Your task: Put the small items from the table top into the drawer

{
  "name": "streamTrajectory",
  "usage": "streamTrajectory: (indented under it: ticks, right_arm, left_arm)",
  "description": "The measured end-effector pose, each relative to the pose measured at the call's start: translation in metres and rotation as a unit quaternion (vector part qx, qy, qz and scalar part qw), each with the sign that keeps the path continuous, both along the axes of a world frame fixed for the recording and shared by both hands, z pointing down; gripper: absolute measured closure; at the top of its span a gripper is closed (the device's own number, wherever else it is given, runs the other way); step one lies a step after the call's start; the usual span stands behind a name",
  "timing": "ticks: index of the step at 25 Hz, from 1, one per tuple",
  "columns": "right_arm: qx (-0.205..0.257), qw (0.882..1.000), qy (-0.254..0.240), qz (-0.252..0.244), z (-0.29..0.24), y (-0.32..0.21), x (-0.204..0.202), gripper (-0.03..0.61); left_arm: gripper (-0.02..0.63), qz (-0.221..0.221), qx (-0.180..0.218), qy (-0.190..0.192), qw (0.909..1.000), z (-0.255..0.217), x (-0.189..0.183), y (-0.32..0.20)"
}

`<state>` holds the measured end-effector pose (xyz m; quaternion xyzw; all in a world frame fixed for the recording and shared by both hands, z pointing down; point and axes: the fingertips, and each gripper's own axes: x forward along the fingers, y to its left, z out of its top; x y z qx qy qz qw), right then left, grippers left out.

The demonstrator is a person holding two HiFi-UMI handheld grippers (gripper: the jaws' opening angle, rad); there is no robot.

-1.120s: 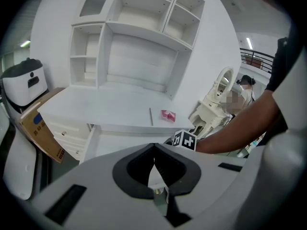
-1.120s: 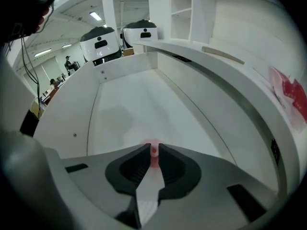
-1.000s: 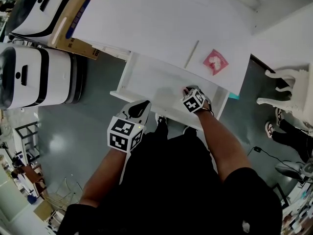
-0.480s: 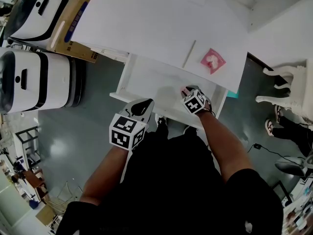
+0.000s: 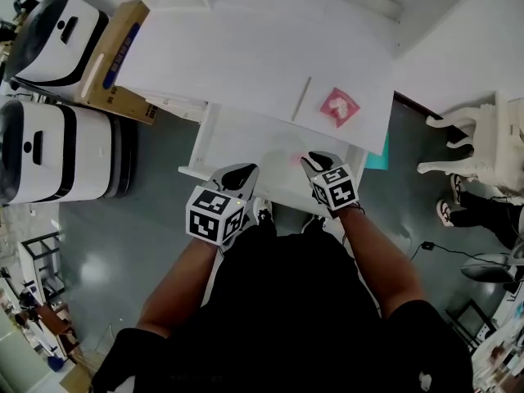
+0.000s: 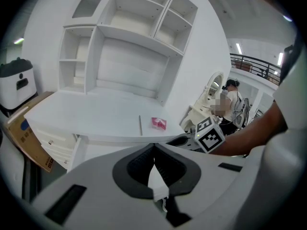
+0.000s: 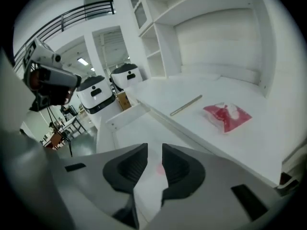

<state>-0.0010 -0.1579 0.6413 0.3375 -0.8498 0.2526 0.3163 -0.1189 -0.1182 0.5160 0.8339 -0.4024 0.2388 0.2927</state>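
Note:
A pink packet [image 5: 339, 106] and a thin pale stick [image 5: 301, 98] lie on the white table top [image 5: 229, 56]. Below its front edge the drawer [image 5: 237, 142] stands pulled out, with a small pink item [image 5: 295, 159] on its floor. My right gripper [image 5: 315, 164] hovers over the drawer's near right corner, jaws slightly apart and empty. In the right gripper view the gripper [image 7: 155, 150] frames the pink item [image 7: 158, 168], with the packet [image 7: 226, 115] and stick [image 7: 186, 105] beyond. My left gripper [image 5: 233, 177] hangs at the drawer's front rim, shut and empty; the left gripper view [image 6: 153, 147] shows the packet [image 6: 159, 123].
Two white machines [image 5: 49, 150] [image 5: 61, 27] and a cardboard box [image 5: 115, 60] stand left of the table. A white chair [image 5: 475, 150] and someone's shoes [image 5: 450, 211] are at the right. A white shelf unit [image 6: 124, 42] rises behind the table top.
My right gripper has drawn back out of the drawer toward me, leaving the small pink item on the drawer floor. The left gripper has edged slightly forward.

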Motion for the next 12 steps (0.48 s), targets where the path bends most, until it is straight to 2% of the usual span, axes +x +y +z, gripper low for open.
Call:
streamTrajectory:
  ticks: [9,12]
  right_arm:
    - [0.038,0.994,-0.079,0.062,-0.089,0.019,0.033,0.481]
    - [0.052,0.989,-0.114,0.075,-0.116,0.024,0.042,0.521]
  left_arm:
    - [0.604,0.031,0.033,0.015,0.9989,-0.017,0.033,-0.006]
    - [0.604,0.044,0.041,0.023,0.9979,-0.021,0.047,-0.006]
